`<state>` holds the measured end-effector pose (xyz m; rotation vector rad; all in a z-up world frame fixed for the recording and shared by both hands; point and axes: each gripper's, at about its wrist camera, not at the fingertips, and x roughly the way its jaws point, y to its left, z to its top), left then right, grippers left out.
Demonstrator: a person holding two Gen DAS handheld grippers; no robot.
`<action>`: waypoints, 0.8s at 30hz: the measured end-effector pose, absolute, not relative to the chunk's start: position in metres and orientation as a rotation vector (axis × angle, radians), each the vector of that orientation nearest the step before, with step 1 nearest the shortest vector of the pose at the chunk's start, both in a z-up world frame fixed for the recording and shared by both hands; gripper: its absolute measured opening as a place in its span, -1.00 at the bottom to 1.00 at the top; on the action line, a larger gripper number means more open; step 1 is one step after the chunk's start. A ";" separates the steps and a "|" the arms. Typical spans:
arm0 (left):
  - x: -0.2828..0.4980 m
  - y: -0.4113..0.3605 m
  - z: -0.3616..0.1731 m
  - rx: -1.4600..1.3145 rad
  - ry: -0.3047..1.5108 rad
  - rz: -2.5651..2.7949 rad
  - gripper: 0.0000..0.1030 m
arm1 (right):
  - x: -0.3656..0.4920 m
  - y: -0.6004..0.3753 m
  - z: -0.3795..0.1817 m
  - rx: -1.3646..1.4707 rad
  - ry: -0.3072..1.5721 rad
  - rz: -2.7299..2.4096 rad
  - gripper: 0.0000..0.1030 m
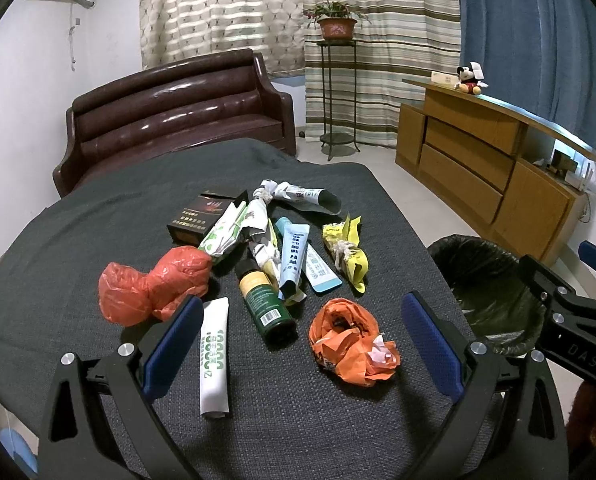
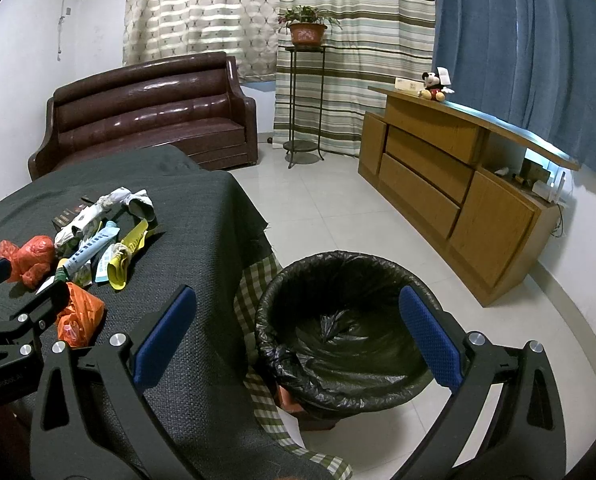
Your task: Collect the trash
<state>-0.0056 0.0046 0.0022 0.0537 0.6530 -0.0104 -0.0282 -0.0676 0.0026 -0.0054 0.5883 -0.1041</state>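
Both grippers are spread wide and hold nothing. Left gripper (image 1: 302, 340) hovers over the near edge of the dark grey cloth-covered table (image 1: 98, 216), its blue-padded fingers (image 1: 174, 344) framing the nearest litter: a flattened white tube with green lettering (image 1: 215, 354) lying lengthwise beside the left finger, a crumpled orange plastic bag (image 1: 352, 346) with pale paper showing in its folds, and a dark green bottle with a yellow label (image 1: 264, 300) on its side between them. Beyond lie a knotted red plastic bag (image 1: 154, 286), a pale blue tube (image 1: 294, 254), a yellow wrapper tied with string (image 1: 348, 250), crushed white-and-green paper packaging (image 1: 230, 232) and a black carton (image 1: 204, 212), heaped mid-table. Right gripper (image 2: 298, 340) hangs off the table's right edge above the round bin lined with a black plastic bag (image 2: 342, 328), which stands on the tiled floor just beside that edge.
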 end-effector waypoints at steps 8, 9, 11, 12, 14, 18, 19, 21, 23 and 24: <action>-0.006 0.005 0.002 0.055 0.653 -0.011 0.87 | -0.028 -0.068 0.003 -0.005 0.589 -0.104 0.92; -0.006 0.004 0.002 0.055 0.654 -0.011 0.87 | -0.028 -0.068 0.003 -0.005 0.589 -0.104 0.92; -0.006 0.005 0.002 0.055 0.653 -0.010 0.87 | -0.028 -0.068 0.003 -0.004 0.589 -0.104 0.92; -0.006 0.004 0.002 0.055 0.654 -0.010 0.87 | -0.028 -0.068 0.003 -0.004 0.589 -0.104 0.92; -0.006 0.004 0.002 0.055 0.654 -0.010 0.87 | -0.028 -0.069 0.003 -0.003 0.589 -0.104 0.92; -0.005 0.004 0.002 0.056 0.654 -0.009 0.87 | -0.028 -0.069 0.003 -0.003 0.590 -0.104 0.92; -0.005 0.004 0.002 0.055 0.655 -0.010 0.87 | -0.028 -0.069 0.003 -0.002 0.590 -0.104 0.92; -0.005 0.004 0.002 0.056 0.655 -0.010 0.87 | -0.028 -0.069 0.002 -0.002 0.590 -0.104 0.92; -0.006 0.004 0.002 0.056 0.655 -0.009 0.87 | -0.028 -0.069 0.003 -0.002 0.590 -0.103 0.92; -0.005 0.004 0.002 0.056 0.655 -0.009 0.87 | -0.028 -0.069 0.002 -0.002 0.590 -0.104 0.92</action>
